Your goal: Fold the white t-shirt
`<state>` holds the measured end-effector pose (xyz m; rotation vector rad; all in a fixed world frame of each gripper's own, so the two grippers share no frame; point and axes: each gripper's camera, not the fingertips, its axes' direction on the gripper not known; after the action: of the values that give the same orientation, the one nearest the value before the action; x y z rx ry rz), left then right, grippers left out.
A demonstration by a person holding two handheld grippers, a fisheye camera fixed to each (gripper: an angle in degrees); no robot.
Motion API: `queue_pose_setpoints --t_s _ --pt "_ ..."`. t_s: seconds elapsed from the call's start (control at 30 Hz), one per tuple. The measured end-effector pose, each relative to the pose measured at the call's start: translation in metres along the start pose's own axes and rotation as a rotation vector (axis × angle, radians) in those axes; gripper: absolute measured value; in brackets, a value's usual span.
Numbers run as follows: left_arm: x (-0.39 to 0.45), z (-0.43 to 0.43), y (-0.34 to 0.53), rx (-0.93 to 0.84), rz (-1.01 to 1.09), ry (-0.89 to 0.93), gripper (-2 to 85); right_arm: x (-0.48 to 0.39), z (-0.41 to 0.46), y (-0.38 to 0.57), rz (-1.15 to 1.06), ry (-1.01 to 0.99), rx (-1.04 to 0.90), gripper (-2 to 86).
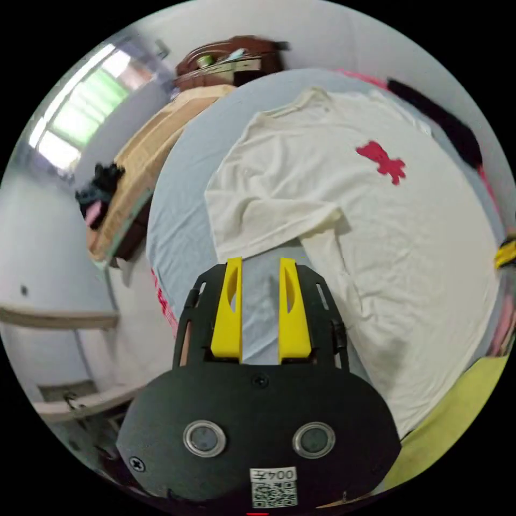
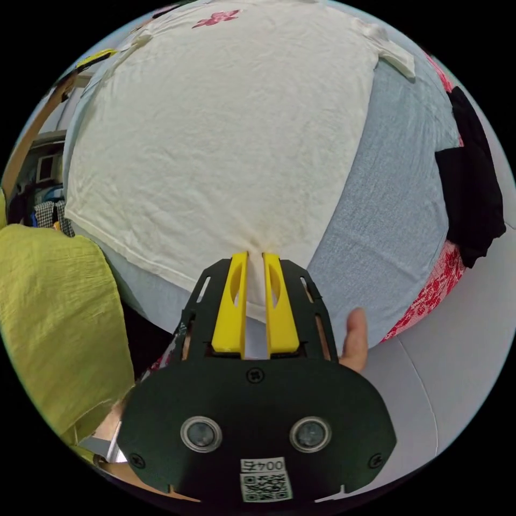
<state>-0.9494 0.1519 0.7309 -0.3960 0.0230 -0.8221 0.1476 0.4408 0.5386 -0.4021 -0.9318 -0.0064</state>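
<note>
Lying spread flat on a bed covered with a pale blue sheet (image 1: 188, 215), the white t-shirt (image 1: 387, 242) takes up the centre and right of the left gripper view, with a red printed shape (image 1: 382, 161) on its chest at the upper right; no readable words show on the shirt. One sleeve (image 1: 269, 215) reaches toward the middle of that frame, its edge just beyond the left gripper (image 1: 260, 263), whose yellow jaws stand apart over bare blue sheet, grasping nothing. In the right gripper view the shirt fills the upper half of the frame, and its hem runs from the middle left down to the centre. The right gripper (image 2: 255, 255) sits at that hem with its jaws close together and white cloth between them, clenched on the shirt's lower edge. A black garment (image 2: 470, 188) lies at the right edge of this frame, apart from the shirt, with open blue sheet between them. A yellow-green sleeve (image 2: 54, 322) fills the lower left, and a thumb (image 2: 355, 338) shows just right of the gripper body. Small code stickers on both gripper bodies are not read here.
</note>
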Motion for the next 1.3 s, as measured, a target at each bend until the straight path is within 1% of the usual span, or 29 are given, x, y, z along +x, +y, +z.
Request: queue_pose_setpoints --t_s 0.1,0.23,0.3,0.37,0.4,0.43,0.47,0.5,0.53,0.57,0.7,0.77,0.9,0.97,1.23,1.3 --pt "-0.056 0.008 0.004 0.028 -0.114 0.120 10.6 -0.009 0.004 0.005 0.074 -0.011 0.037 5.8" --pt "-0.101 0.021 0.002 0.029 -0.159 0.215 11.8 -0.034 0.012 0.026 0.135 0.022 0.170 6.4" --pt "-0.127 0.026 0.000 0.061 -0.186 0.303 11.9 -0.048 0.013 0.035 0.146 0.040 0.213 6.4" --pt "-0.143 0.030 -0.003 0.074 -0.190 0.366 12.0 -0.072 -0.004 0.045 0.173 0.029 0.393 8.2" --pt "-0.152 0.033 -0.005 0.071 -0.181 0.385 11.9 -0.079 -0.010 0.046 0.173 0.013 0.454 8.8" --pt "-0.155 0.035 -0.007 0.066 -0.173 0.389 11.9 -0.093 -0.023 0.044 0.161 -0.012 0.579 9.5" --pt "-0.162 0.039 -0.011 0.048 -0.154 0.391 11.9 -0.108 -0.035 0.037 0.142 -0.019 0.712 9.8" --pt "-0.167 0.043 -0.015 0.033 -0.129 0.402 11.7 -0.116 -0.040 0.032 0.130 -0.018 0.786 9.9" --pt "-0.169 0.044 -0.017 0.029 -0.119 0.409 11.7 -0.133 -0.050 0.017 0.091 -0.009 0.900 10.2" --pt "-0.174 0.047 -0.021 0.022 -0.103 0.421 11.5 -0.149 -0.058 -0.006 0.043 -0.024 0.933 9.8" --pt "-0.195 0.057 -0.034 -0.004 -0.100 0.442 10.3 -0.200 -0.077 -0.086 -0.150 -0.024 0.946 8.2" --pt "-0.206 0.059 -0.038 -0.007 -0.105 0.459 9.5 -0.235 -0.081 -0.134 -0.276 0.026 0.923 8.5" --pt "-0.228 0.063 -0.045 -0.013 -0.120 0.490 8.1 -0.271 -0.076 -0.194 -0.422 0.084 0.858 9.8" --pt "-0.235 0.064 -0.048 -0.017 -0.118 0.494 7.8 -0.288 -0.067 -0.224 -0.489 0.165 0.805 11.0" --pt "-0.255 0.063 -0.067 -0.053 -0.096 0.521 6.0 -0.321 -0.058 -0.272 -0.643 0.332 0.759 10.9" --pt "-0.261 0.066 -0.072 -0.075 -0.100 0.520 4.4 -0.327 -0.057 -0.279 -0.667 0.372 0.759 10.1"
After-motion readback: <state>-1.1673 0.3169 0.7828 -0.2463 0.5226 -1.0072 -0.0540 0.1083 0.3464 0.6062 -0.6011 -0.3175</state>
